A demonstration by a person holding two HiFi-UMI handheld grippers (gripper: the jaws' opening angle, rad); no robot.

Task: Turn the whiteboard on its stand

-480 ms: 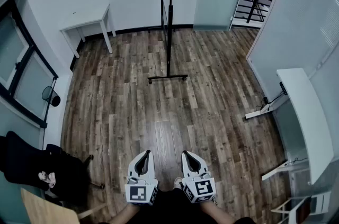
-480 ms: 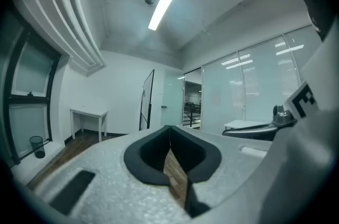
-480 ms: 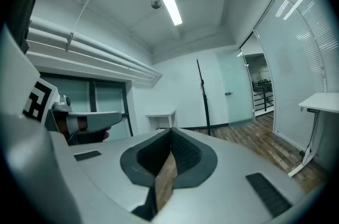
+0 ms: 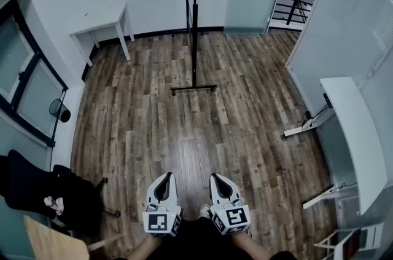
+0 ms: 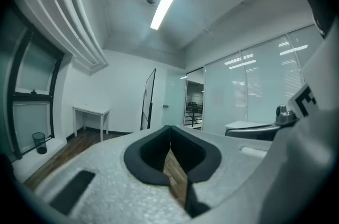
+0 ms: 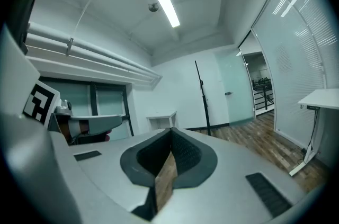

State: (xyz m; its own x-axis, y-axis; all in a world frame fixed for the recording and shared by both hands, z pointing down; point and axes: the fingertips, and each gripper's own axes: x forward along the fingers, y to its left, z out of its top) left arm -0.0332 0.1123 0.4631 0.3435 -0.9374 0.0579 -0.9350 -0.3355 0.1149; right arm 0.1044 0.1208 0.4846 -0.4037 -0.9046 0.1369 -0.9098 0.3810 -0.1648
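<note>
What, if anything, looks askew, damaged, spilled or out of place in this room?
Nothing stands out. The whiteboard, seen edge-on, stands upright with its base flat on the wood floor. The left gripper and right gripper are shut, empty, and well short of it.

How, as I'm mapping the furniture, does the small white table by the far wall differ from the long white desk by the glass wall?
The small white table has thin corner legs; the long white desk rests on flat bar feet. The table stands far left, the desk nearer, at right. Both are white.
</note>
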